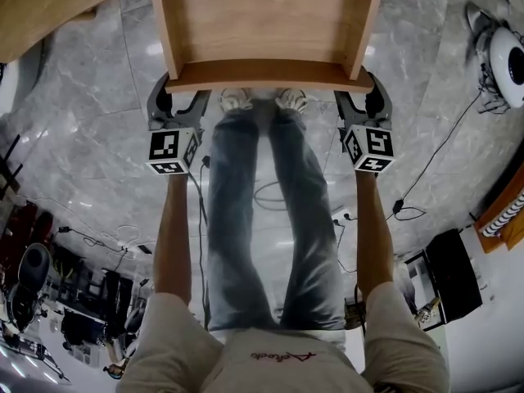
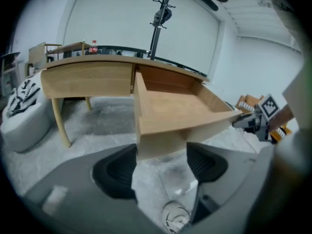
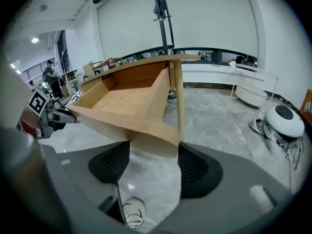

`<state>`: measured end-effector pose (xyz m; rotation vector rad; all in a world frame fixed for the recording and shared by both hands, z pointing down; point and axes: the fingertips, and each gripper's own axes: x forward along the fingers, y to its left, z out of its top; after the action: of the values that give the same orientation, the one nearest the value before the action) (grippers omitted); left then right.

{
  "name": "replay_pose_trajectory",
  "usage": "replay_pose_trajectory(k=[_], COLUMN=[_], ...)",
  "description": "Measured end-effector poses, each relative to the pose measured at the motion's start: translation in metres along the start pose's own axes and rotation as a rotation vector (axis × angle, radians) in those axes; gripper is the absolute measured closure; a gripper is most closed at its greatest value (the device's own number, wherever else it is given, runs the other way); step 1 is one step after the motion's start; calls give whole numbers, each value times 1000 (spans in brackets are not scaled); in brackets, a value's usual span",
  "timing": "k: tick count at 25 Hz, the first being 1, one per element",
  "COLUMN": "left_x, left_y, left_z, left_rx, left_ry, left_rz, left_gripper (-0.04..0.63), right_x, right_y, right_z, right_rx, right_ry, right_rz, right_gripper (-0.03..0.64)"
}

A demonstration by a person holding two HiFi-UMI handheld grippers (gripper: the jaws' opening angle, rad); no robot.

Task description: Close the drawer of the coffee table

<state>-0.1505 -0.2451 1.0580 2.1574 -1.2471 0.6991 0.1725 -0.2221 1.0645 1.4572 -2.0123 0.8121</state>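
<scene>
Drawer (image 1: 262,23) stands open, not yet pushed
Left claw (image 1: 178,97) and right claw (image 1: 360,95) gape wide at its corners; uneven pushing could skew and jam it.

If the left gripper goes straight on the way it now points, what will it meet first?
Most likely the open drawer's front panel, near its left corner. That corner stands just ahead of the left gripper, between its open jaws.

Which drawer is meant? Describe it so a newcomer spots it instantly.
Find the light wooden coffee table on the grey marble floor. The drawer juts from under its top toward the camera. Unlike the flat closed panel beside it, it is an open, empty box.
</scene>
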Motion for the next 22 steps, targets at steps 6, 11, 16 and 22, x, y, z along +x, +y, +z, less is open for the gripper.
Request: replay_pose_trajectory(k=[6,11,16,22], left_x=[-2,-3,-13,-27], left_y=[5,4,-1,-6], left_z=[1,5,15,37], left_rx=[-29,-34,-45,-69], left_ry=[17,40,41,38], left_rz=[2,1,1,6], left_gripper=[287,288,288,290], right_x=[1,-2,-13,-30], right_y=[3,3,3,5], right_z=[0,5,14,36], right_rx=[4,12,15,17], right_ry=[19,44,47,45], right_rz=[0,-5,-5,-2], right_gripper=[307,308,310,310])
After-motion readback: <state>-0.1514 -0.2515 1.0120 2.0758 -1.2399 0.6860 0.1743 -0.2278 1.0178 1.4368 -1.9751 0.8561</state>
